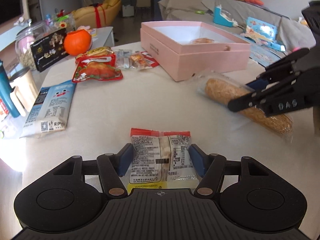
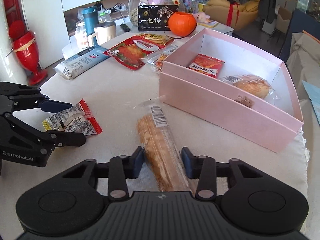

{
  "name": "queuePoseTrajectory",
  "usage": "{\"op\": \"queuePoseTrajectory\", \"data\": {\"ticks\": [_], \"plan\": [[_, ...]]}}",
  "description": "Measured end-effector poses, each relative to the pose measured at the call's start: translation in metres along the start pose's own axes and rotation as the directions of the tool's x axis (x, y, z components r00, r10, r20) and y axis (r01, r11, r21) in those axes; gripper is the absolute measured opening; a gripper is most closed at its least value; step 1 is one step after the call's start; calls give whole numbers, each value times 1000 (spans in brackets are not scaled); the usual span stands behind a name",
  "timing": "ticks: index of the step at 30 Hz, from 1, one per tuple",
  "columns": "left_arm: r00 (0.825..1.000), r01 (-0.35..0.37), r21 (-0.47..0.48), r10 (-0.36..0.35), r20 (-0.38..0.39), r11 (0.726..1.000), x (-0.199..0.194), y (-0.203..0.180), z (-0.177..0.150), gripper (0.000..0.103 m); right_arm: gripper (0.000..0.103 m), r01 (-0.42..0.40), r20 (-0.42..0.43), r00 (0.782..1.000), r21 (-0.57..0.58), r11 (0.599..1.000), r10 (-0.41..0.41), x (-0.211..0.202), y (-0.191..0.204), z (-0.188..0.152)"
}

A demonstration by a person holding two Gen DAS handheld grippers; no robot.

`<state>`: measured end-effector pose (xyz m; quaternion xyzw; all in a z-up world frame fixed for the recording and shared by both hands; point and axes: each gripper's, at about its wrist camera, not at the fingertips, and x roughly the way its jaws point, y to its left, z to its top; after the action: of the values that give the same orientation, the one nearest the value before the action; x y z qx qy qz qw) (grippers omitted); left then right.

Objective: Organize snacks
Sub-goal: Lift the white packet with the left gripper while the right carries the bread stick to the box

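Matt cream cloth over the table (image 2: 120, 92), matt pink cardboard box (image 2: 220, 116), glossy clear plastic wrap on the long bread (image 2: 160, 136), shiny printed plastic snack packet (image 1: 160, 156), matt black plastic left hand-held gripper (image 1: 160, 156), clear glass jar (image 2: 148, 4), glossy orange plastic pumpkin (image 2: 182, 23)

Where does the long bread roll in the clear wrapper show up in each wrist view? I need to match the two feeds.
Left wrist view: the long bread roll lies at the right, under the right gripper, just below the pink box.
Right wrist view: it lies at bottom centre, between that gripper's fingers, left of the box.
Shared landmark: the orange pumpkin pot beyond the box.
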<state>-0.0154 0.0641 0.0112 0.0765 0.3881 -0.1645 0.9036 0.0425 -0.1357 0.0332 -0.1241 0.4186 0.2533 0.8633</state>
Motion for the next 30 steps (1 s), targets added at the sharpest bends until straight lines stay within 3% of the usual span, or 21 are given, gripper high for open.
{"op": "queuePoseTrajectory", "data": {"ticks": [4, 7, 10, 12, 14, 17, 20, 23, 24, 27, 29, 30], "plan": [[996, 89, -52, -88, 11, 995, -3, -2, 14, 61, 28, -20, 38, 999, 56, 998, 18, -40, -15, 1], [987, 124, -32, -120, 102, 992, -22, -7, 60, 61, 27, 1, 165, 986, 86, 996, -15, -87, -30, 20], [958, 149, -26, -138, 251, 989, -49, -10, 127, 61, 27, 33, 298, 953, 97, 995, -61, -137, -46, 62], [936, 195, -46, -172, 307, 980, -54, -8, 165, 62, 27, 78, 352, 930, 94, 992, -107, -159, -54, 88], [923, 193, -45, -166, 347, 980, -49, -11, 197, 62, 27, 122, 380, 913, 90, 989, -147, -169, -62, 115], [934, 173, -48, -149, 326, 984, -25, -19, 225, 63, 27, 146, 372, 910, 123, 982, -182, -168, -78, 141], [941, 197, -42, -177, 289, 979, 6, -25, 237, 64, 28, 179, 358, 907, 145, 973, -220, -161, -93, 152], [968, 215, -81, -202, 146, 973, 61, -22, 238, 60, 27, 184, 322, 918, 165, 969, -229, -149, -106, 153], [967, 221, -94, -206, 147, 971, 73, -19, 233, 58, 27, 180, 301, 926, 176, 968, -227, -142, -109, 151], [925, 323, -168, -273, 263, 931, 77, 1, 214, 59, 27, 181, 250, 941, 201, 963, -229, -125, -116, 145], [921, 341, -257, -267, 285, 904, 75, 19, 205, 59, 27, 175, 225, 948, 217, 960, -224, -115, -120, 141], [927, 323, -271, -246, 283, 907, 71, 27, 202, 58, 27, 166, 212, 953, 228, 959, -215, -110, -122, 140]]}}
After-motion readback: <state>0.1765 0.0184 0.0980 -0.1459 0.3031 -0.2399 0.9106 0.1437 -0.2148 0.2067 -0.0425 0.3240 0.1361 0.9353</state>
